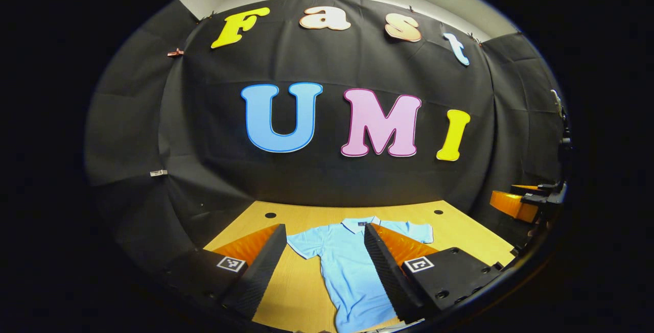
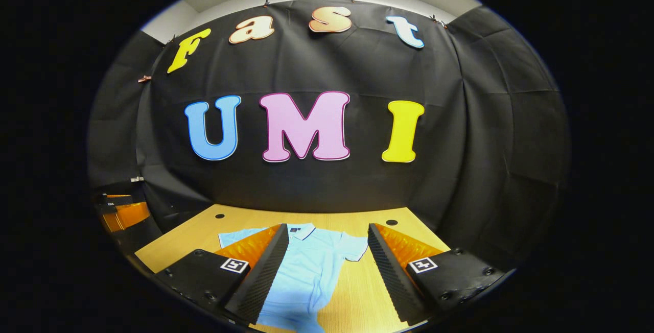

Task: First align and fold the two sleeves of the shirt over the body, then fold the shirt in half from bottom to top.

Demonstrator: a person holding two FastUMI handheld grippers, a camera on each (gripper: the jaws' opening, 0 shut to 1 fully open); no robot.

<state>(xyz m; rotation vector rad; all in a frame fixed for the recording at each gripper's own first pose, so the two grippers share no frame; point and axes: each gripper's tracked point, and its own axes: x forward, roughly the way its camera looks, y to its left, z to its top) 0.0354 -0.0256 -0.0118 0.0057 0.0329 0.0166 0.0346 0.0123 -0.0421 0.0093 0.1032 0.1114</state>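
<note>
Clearly soft, light shirt [image 1: 347,266] flat on tabletop [image 1: 301,292], lower centre; pinch sleeve [image 1: 304,246] hems; both grippers' jaws spread, empty.

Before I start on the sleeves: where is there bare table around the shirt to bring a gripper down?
Bare wood lies on both sides of the shirt: beside its left sleeve out to the table edge, and beside its right sleeve. A strip also runs between the collar and the black cloth wall. The middle is crowded; the shirt covers it.

recording booth: black cloth wall [image 2: 485,118], wooden table [image 2: 194,236] with drilled holes.
</note>
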